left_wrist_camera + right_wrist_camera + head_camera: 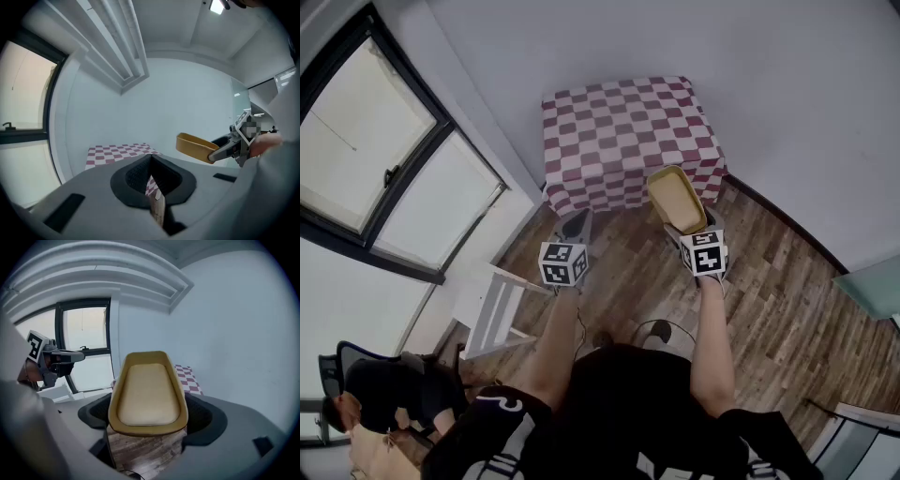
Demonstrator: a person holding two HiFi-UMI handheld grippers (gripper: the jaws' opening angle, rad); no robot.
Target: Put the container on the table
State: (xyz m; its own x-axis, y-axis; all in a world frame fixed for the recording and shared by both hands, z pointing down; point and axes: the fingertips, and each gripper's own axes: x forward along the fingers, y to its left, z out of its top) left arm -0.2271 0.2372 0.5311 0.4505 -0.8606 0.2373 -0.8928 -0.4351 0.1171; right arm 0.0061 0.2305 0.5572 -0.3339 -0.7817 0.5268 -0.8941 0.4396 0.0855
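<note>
A yellow, tub-shaped container (676,198) is held in the air by my right gripper (686,228), whose jaws stand wide and press on its sides. In the right gripper view the container (147,390) fills the gap of the right gripper (147,422) and tilts up and away. It hangs just in front of the near right corner of the table (623,141), which is covered in a red-and-white checked cloth. My left gripper (577,225) floats to the left at about the same height. The left gripper (151,165) has its jaws together with nothing between them.
The table stands against a pale wall. A large window (384,159) runs along the left. A white slatted frame (497,314) stands on the wooden floor (778,281) at lower left, and a seated person (389,394) is beyond it.
</note>
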